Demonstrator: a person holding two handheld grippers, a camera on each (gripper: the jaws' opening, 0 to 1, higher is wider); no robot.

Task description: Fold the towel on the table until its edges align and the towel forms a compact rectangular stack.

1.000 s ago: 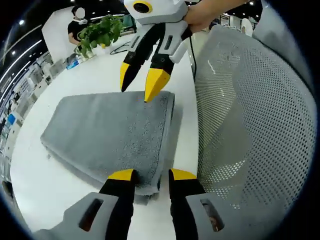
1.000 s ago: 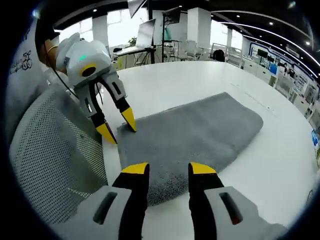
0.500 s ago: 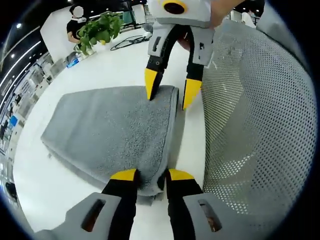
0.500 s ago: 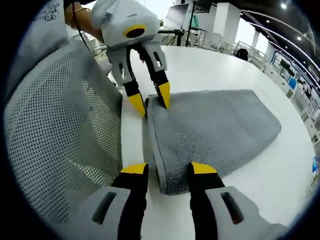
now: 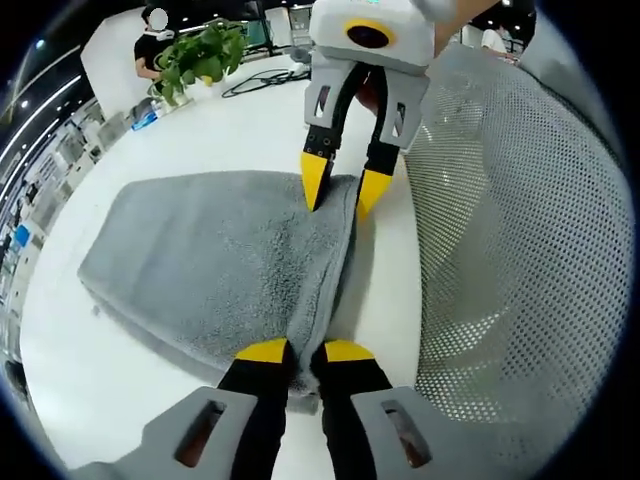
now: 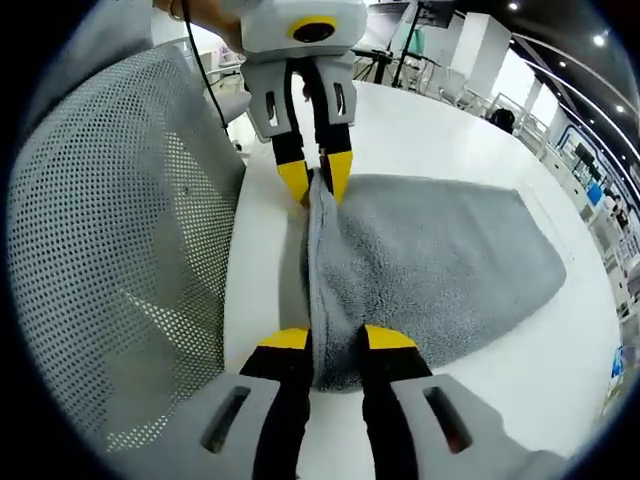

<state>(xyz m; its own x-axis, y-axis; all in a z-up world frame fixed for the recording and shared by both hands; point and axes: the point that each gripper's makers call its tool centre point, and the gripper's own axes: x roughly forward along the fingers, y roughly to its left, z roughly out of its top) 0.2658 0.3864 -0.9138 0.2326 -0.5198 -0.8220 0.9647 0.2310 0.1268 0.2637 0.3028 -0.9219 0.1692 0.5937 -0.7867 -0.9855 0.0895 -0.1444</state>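
Both grippers are pinching the near edge of the grey towel: the left gripper, at the bottom of its own view, has its jaws closed on one corner, and the right gripper clamps the other end. Between them the edge bunches into a ridge, presumably ready to be carried over in a fold. Towel lies mid-frame on the white table, beside a mesh chair back.

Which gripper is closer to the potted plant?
Right. The right gripper grips the towel edge at the end toward the potted plant; the left gripper grips the same edge at the opposite end, farther away.
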